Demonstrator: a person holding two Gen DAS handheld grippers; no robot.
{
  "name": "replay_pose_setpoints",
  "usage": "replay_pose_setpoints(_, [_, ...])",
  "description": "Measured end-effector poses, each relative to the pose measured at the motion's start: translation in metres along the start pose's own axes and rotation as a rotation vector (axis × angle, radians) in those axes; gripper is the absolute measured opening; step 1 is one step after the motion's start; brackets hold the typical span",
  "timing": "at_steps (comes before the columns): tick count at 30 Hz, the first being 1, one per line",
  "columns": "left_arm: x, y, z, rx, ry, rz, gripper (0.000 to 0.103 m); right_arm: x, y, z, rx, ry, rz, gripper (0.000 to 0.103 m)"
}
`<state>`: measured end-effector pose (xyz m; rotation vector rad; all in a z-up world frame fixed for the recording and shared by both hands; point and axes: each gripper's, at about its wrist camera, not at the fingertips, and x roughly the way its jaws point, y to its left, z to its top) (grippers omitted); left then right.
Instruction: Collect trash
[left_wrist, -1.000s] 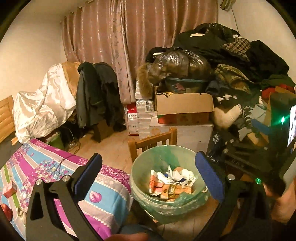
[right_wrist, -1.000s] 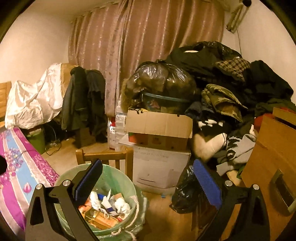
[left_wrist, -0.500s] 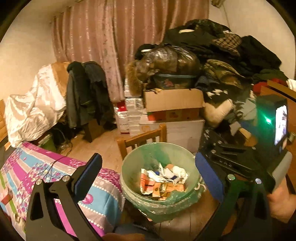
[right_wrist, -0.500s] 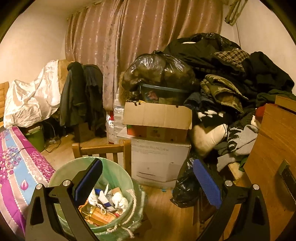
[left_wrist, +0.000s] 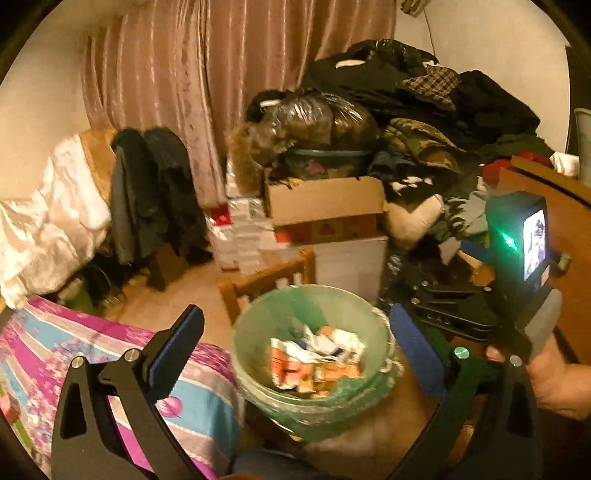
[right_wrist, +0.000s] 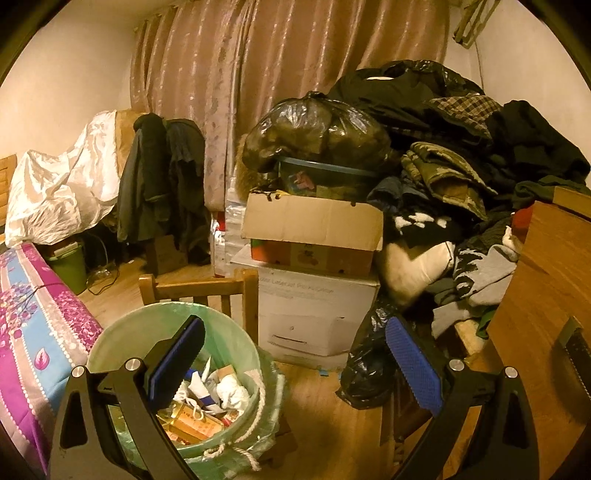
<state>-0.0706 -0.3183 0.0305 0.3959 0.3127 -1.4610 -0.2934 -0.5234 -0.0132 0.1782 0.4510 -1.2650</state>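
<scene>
The green-lined bin (left_wrist: 314, 354) sits on the floor beside the bed's corner, already holding crumpled paper and wrappers (left_wrist: 314, 363). The left gripper (left_wrist: 295, 350) and right gripper (right_wrist: 295, 365) both hang spread and empty, so 1 more pickup is not underway.

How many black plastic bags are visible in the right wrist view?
2: a full black bag atop the basin above the cardboard boxes, and a smaller black bag on the floor beside the white box; others may be hidden.

On the white box (right_wrist: 317, 314), faint grey print is seen that seems to read "Color LaserJet Pro", the rest being too blurred. No other text can be read.
</scene>
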Motion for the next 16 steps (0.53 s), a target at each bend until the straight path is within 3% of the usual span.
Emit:
replay_pose_setpoints(5, [0.002,0.000,-0.003,0.003,-0.002,0.064,0.097,0.003,0.004,-0.003,-0.006,0.012,0.014,0.098])
replay_pose_setpoints(11, [0.012,0.009,-0.006,-0.043,0.064,0.135,0.097,0.004,0.005,-0.002,0.011,0.024,0.045,0.098])
replay_pose_setpoints(16, [0.008,0.016,-0.005,-0.073,0.063,0.141,0.097,0.010,0.016,-0.013,-0.033,0.062,0.071,0.098])
